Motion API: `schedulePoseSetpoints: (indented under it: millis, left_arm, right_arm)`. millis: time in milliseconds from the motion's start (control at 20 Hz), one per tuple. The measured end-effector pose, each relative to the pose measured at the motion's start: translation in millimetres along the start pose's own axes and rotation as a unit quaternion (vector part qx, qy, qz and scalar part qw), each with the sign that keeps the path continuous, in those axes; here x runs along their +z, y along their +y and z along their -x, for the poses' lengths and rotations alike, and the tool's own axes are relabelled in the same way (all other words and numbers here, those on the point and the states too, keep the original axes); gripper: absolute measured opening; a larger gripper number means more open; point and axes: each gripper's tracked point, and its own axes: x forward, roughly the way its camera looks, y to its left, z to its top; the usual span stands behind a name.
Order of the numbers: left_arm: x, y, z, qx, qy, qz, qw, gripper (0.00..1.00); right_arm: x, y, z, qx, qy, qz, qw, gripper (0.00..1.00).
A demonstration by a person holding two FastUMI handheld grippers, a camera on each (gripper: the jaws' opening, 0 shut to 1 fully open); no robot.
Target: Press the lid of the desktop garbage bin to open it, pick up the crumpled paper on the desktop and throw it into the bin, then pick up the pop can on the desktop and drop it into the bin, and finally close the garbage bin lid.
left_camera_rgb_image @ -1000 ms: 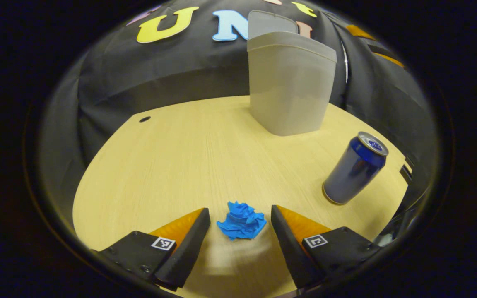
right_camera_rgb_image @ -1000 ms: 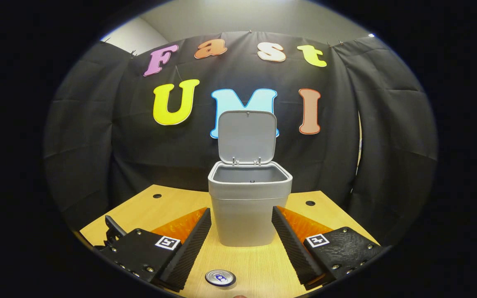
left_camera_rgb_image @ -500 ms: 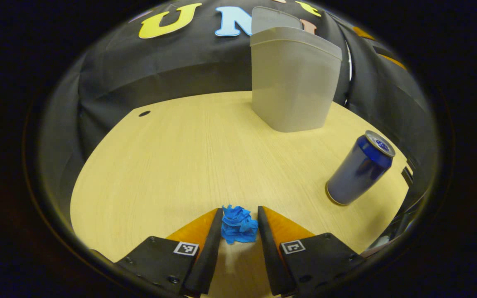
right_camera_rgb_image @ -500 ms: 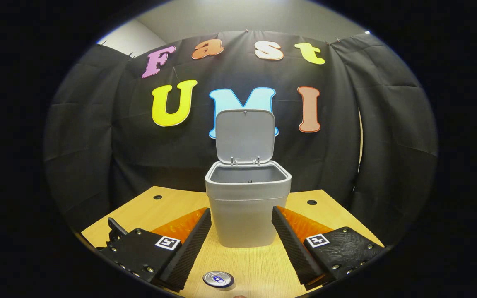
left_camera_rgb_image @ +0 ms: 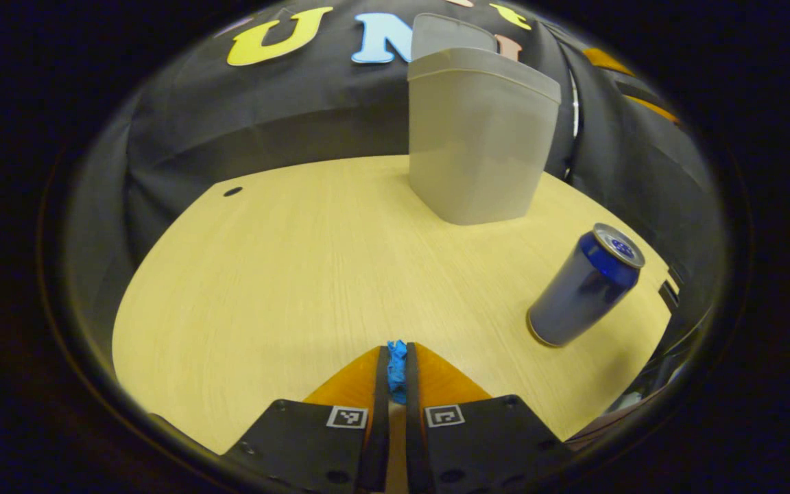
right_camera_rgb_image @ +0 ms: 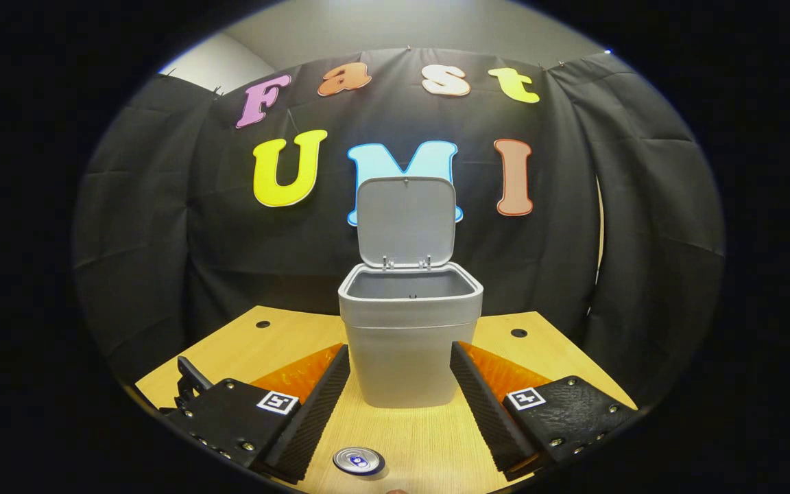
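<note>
Left gripper view, left to right: bare wooden worktop point(left_camera_rgb_image: 244, 274) with a small dark hole point(left_camera_rgb_image: 232, 191) near its far left edge. At bottom centre the left gripper point(left_camera_rgb_image: 396, 370) was clamped on the crumpled paper point(left_camera_rgb_image: 396, 367), both fingers pressing it flat, just a thin blue sliver showing between them; paper low over the worktop near its front edge, whether touching the surface can't tell. Beyond, right of centre, the grey garbage bin point(left_camera_rgb_image: 477, 144) stood at the back of the worktop, its lid point(left_camera_rgb_image: 450, 34) raised behind the rim. Farther right the blue pop can point(left_camera_rgb_image: 583, 288) stood upright on the worktop, well apart from the bin and from the paper, nearer the right edge.

Right gripper view, left to right: a black bracket part point(right_camera_rgb_image: 189, 377) poked up at the left beside the gripper body. The right gripper point(right_camera_rgb_image: 400, 384) was open wide, fingers apart with nothing between them, raised over the worktop point(right_camera_rgb_image: 271, 343) and facing the garbage bin point(right_camera_rgb_image: 409, 343). Bin centred, lid point(right_camera_rgb_image: 405, 219) up and roughly vertical, inside open. Pop can point(right_camera_rgb_image: 358, 460) seen from above at the bottom edge, in front of the bin, between the fingers' lines but below them, not touched. Second hole point(right_camera_rgb_image: 518, 333) in the worktop to the right of the bin.
</note>
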Motion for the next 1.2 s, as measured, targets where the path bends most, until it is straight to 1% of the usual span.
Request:
schedulePoseSetpoints:
  millis: [50,200,250,350,400,450,650,700,1000,1100,1200]
  left_arm:
    - [5.5,1.0,3.8,0.003,-0.007,0.003,1.000,0.14]
    - [16.6,4.8,7.5,0.009,-0.023,0.012,1.000,0.19]
    - [20.7,5.1,9.6,0.010,-0.027,0.017,0.999,0.17]
    - [29.2,4.8,12.9,0.015,-0.034,0.034,0.999,0.16]
    - [35.5,4.2,14.7,0.017,-0.039,0.043,0.998,0.14]
    - [45.9,5.7,17.3,0.022,-0.046,0.052,0.997,0.17]
    - [80.7,5.1,27.7,0.046,-0.080,0.067,0.993,0.18]
    - [89.2,3.8,30.6,0.049,-0.089,0.072,0.992,0.16]
    - [145.6,-8.8,53.5,0.075,-0.140,0.091,0.983,0.16]
    - [172.0,-13.3,61.5,0.082,-0.162,0.094,0.979,0.18]
    - [199.1,-18.2,65.3,0.082,-0.189,0.094,0.974,0.16]
  right_arm:
    - [1.2,-1.7,0.5,-0.001,-0.002,-0.001,1.000,0.95]
    - [1.7,-6.2,1.4,-0.003,-0.005,-0.004,1.000,0.95]
    - [2.9,-8.2,2.2,-0.003,-0.007,-0.003,1.000,0.95]
    - [6.2,-13.8,3.0,-0.003,-0.012,0.006,1.000,0.95]
    - [8.2,-17.8,3.0,-0.001,-0.015,0.013,1.000,0.95]
    - [11.7,-21.7,2.6,0.001,-0.019,0.018,1.000,0.95]
    - [24.1,-36.4,2.4,0.010,-0.036,0.024,0.999,0.95]
    - [25.2,-38.3,2.3,0.014,-0.039,0.025,0.999,0.95]
    - [24.1,-43.0,3.7,0.051,-0.045,0.037,0.997,0.95]
    - [22.5,-41.2,6.4,0.068,-0.045,0.044,0.996,0.95]
    - [23.0,-42.0,8.2,0.077,-0.049,0.046,0.995,0.95]
